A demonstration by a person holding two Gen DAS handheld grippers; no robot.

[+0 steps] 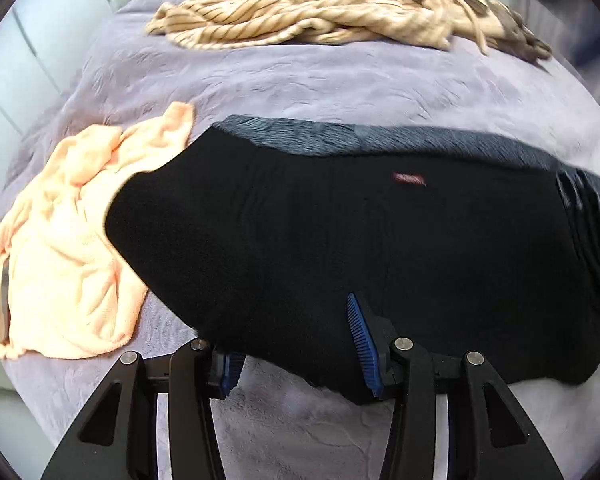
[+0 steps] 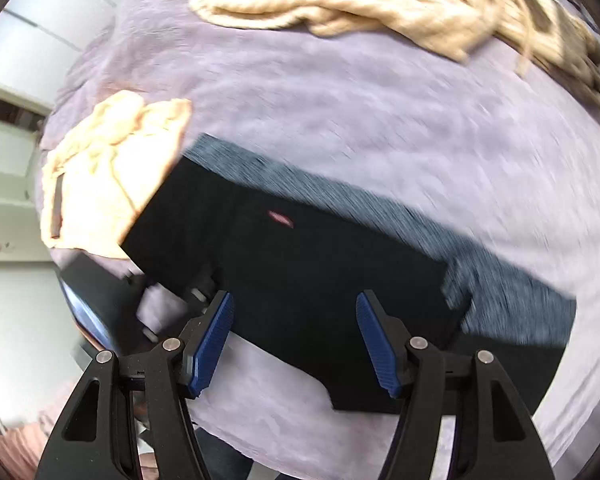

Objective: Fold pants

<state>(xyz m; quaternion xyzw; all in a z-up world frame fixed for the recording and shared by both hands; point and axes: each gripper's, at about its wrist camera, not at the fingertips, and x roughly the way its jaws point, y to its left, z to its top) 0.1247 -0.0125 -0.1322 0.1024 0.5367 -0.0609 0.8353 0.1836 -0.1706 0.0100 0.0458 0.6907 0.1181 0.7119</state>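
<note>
Black pants (image 1: pixel 340 240) lie folded across the lilac bed cover (image 1: pixel 340 84), with grey fleecy lining (image 1: pixel 300 140) along their far edge and a small red label (image 1: pixel 410 179). My left gripper (image 1: pixel 288 328) straddles the near edge. One blue pad (image 1: pixel 364 340) stands bare over the cloth, while the other finger (image 1: pixel 228 372) has its tip hidden under the hem; the pads are apart and not pressing. My right gripper (image 2: pixel 294 300) hovers open above the pants (image 2: pixel 320 280), with nothing between its pads. This view is blurred.
A peach fleece garment (image 1: pixel 68 240) (image 2: pixel 108 172) overlaps the pants' left end. A beige striped garment (image 1: pixel 320 12) (image 2: pixel 360 4) lies bunched at the far side. White cupboard doors (image 1: pixel 28 48) stand left of the bed. The cover's near edge (image 2: pixel 260 432) drops off just below the pants.
</note>
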